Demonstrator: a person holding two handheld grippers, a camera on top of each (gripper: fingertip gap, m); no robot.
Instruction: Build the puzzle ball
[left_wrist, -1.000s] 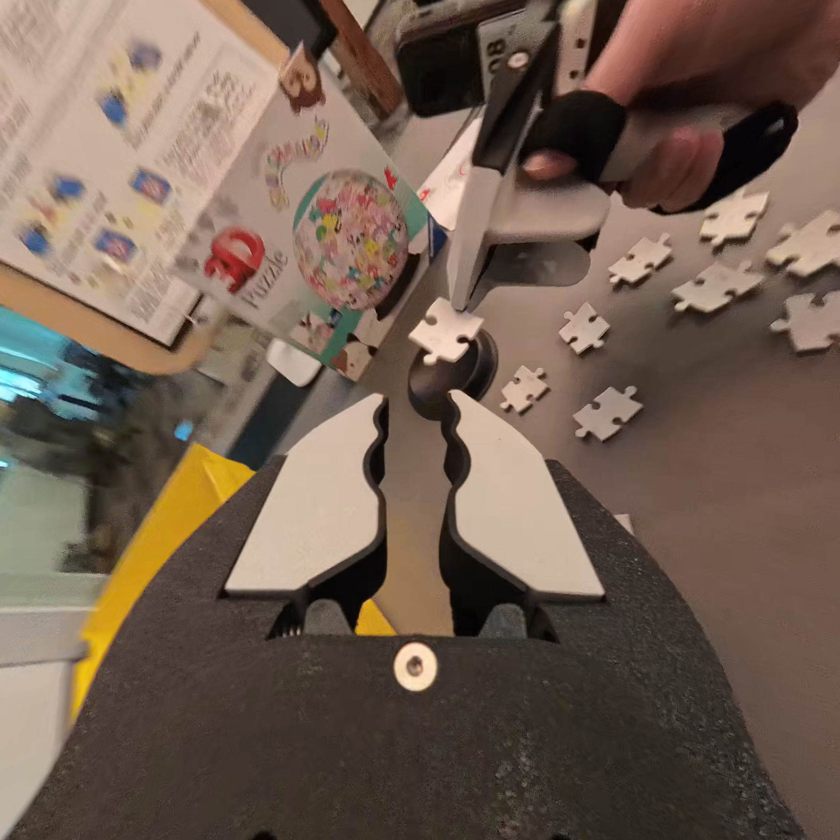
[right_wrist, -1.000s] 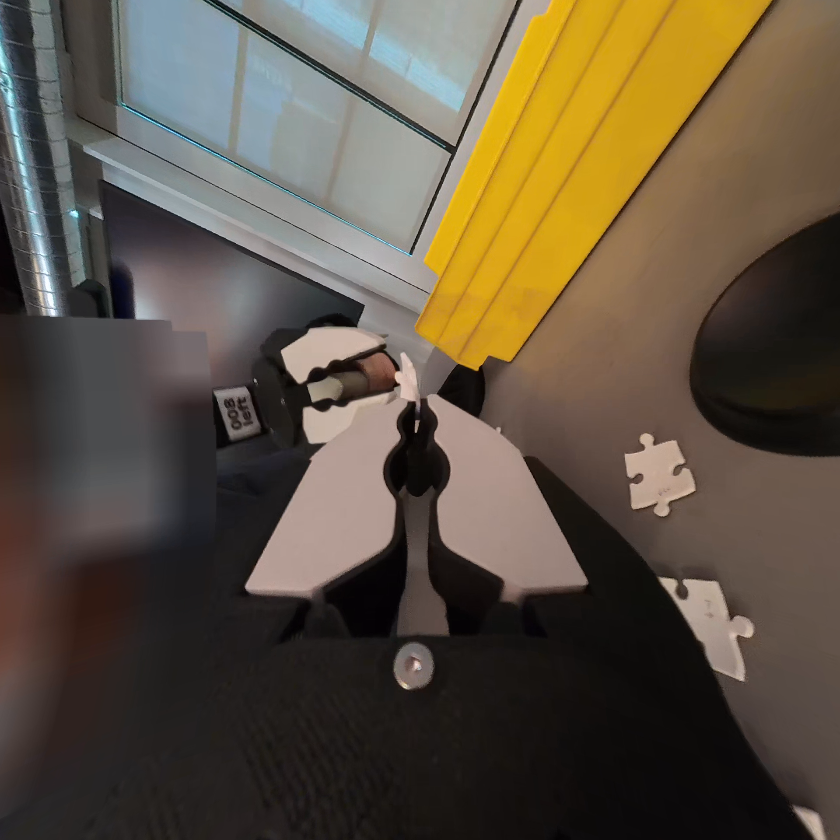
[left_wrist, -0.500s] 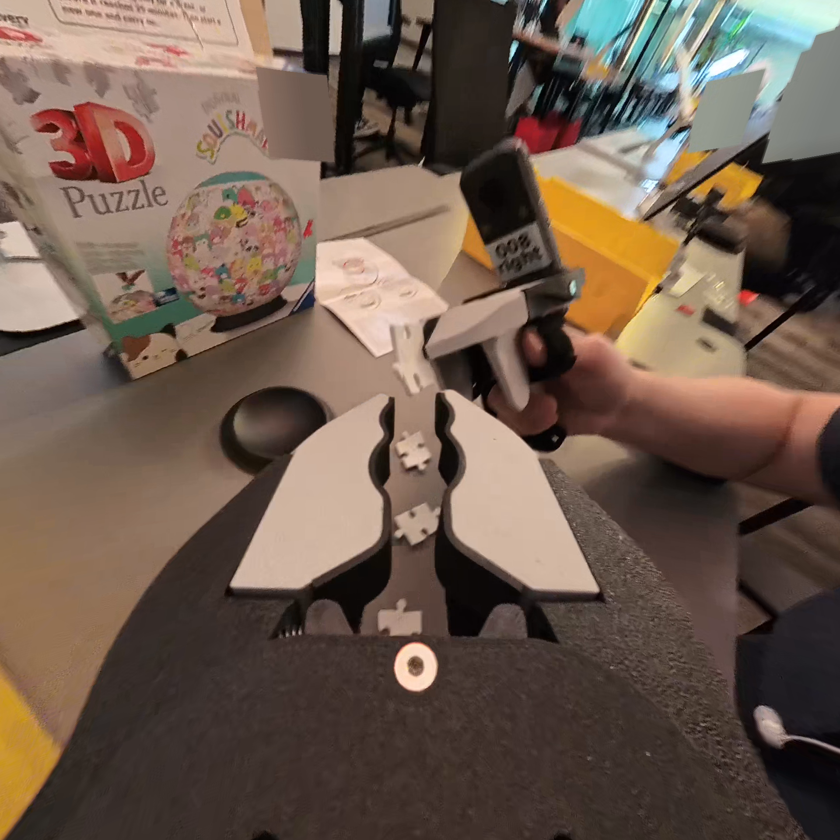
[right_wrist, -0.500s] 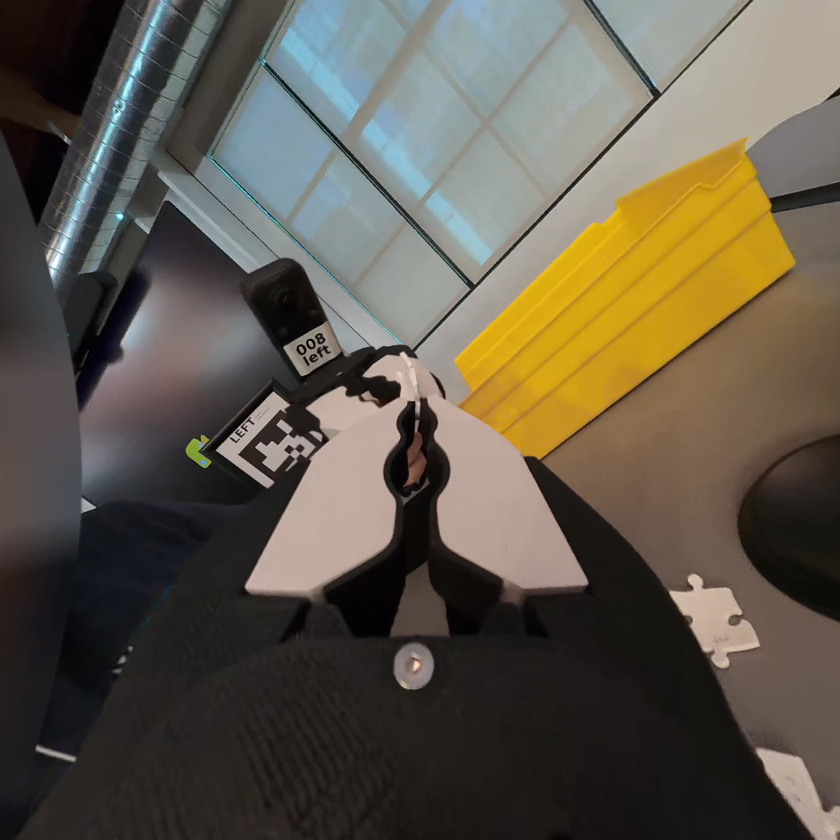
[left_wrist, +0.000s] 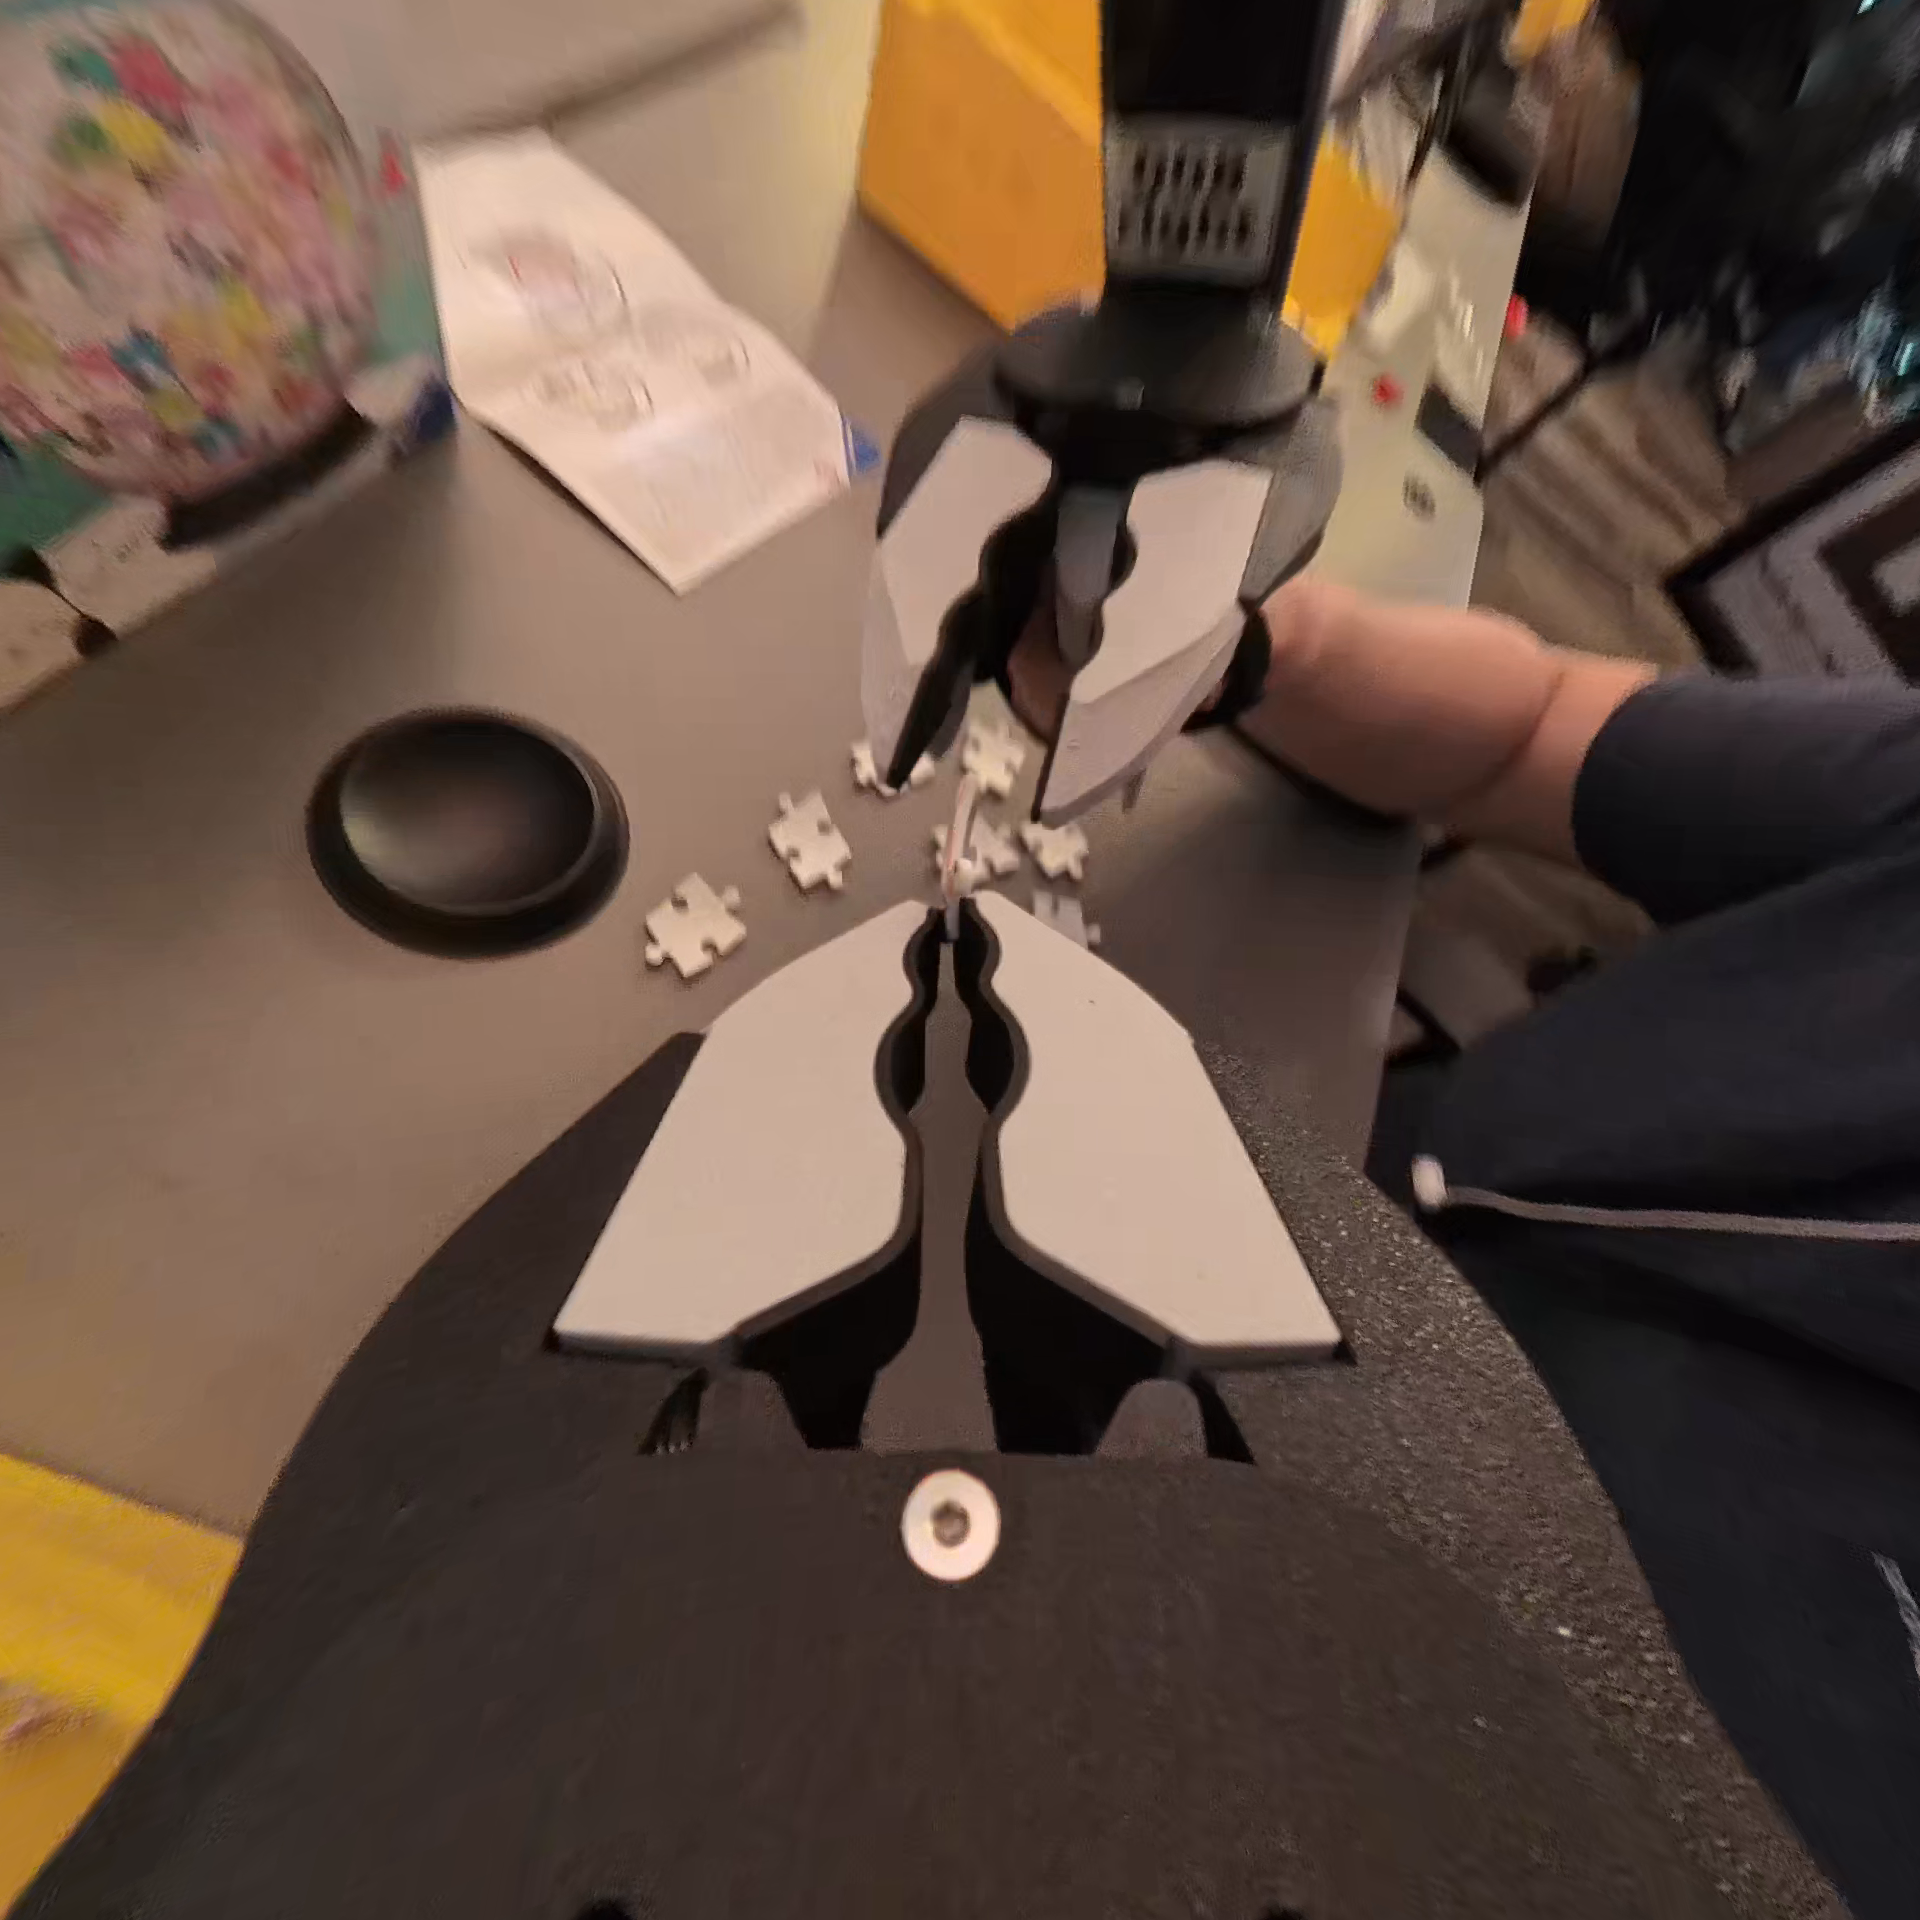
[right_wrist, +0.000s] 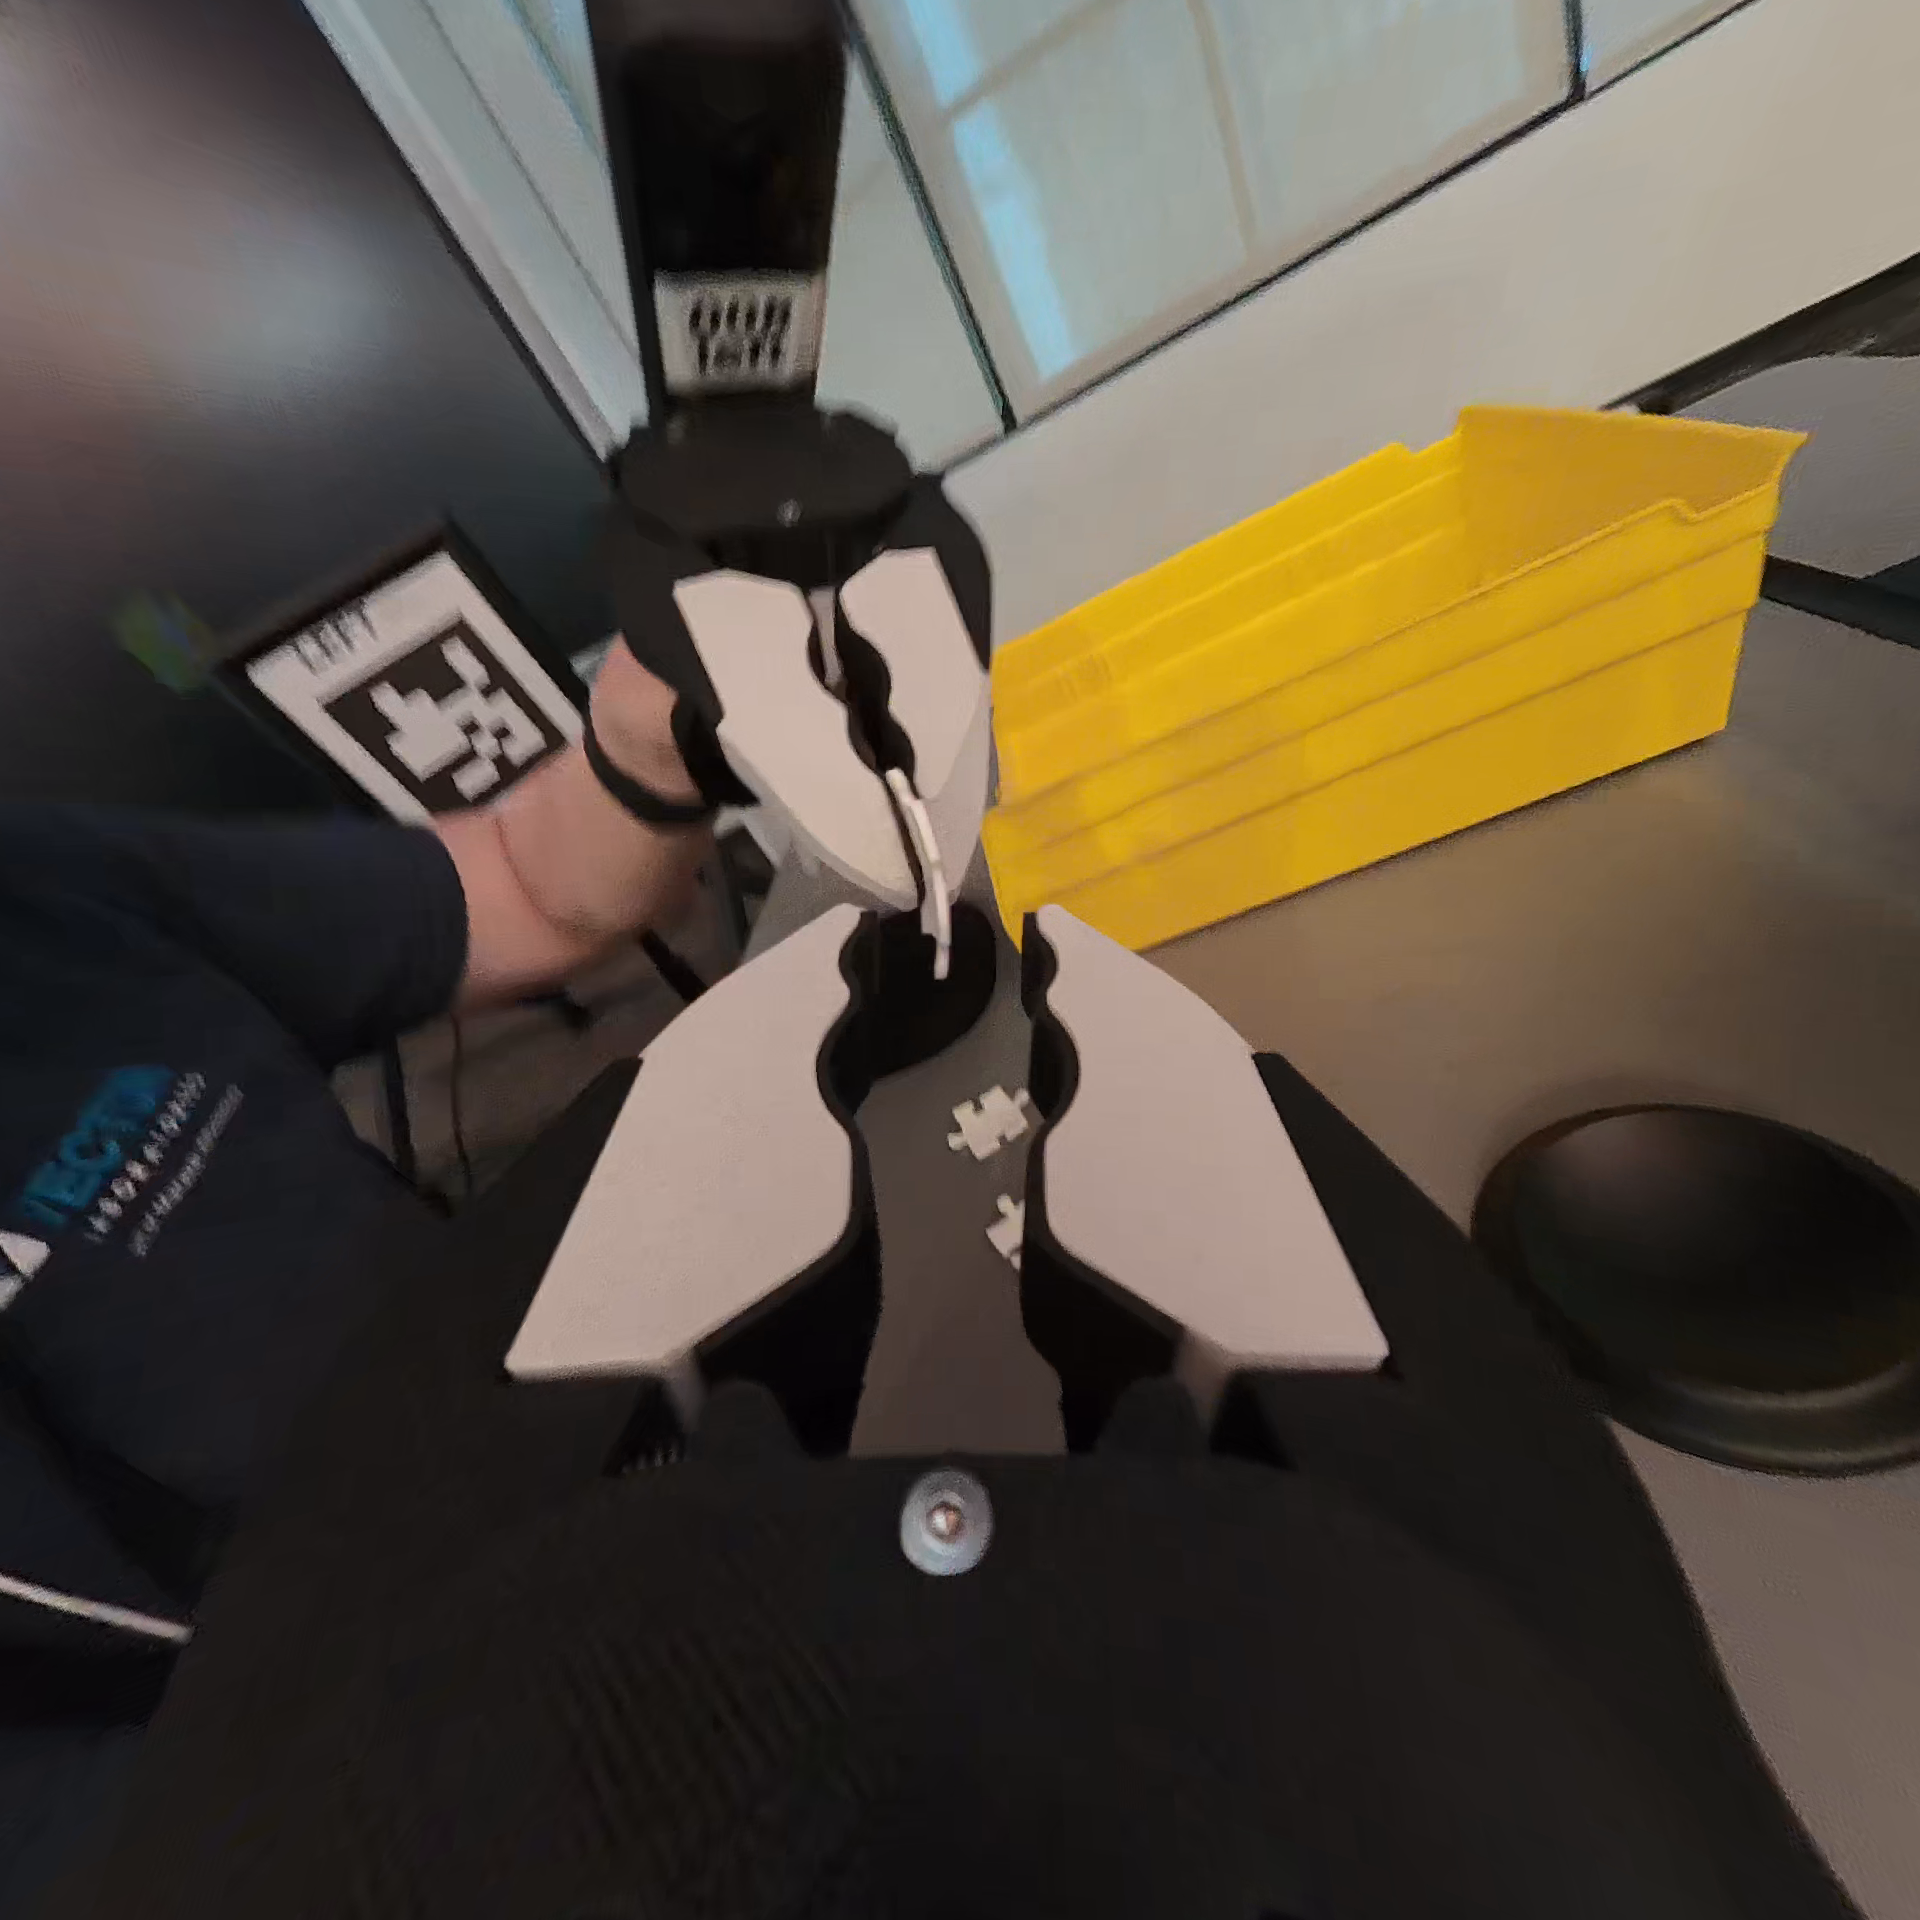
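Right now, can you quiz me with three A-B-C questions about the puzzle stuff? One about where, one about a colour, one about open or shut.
1. Where do the loose puzzle pieces lie? A on the floor; B on the grey table; C on a chair.
2. What colour is the bin? A yellow; B red; C blue.
3. What is the left gripper doing? A open and empty; B shut on paper; C shut on a puzzle piece.
Answers: 1 B, they are spread flat on the tabletop. 2 A, its walls are bright yellow. 3 C, its fingers pinch the piece edge-on.
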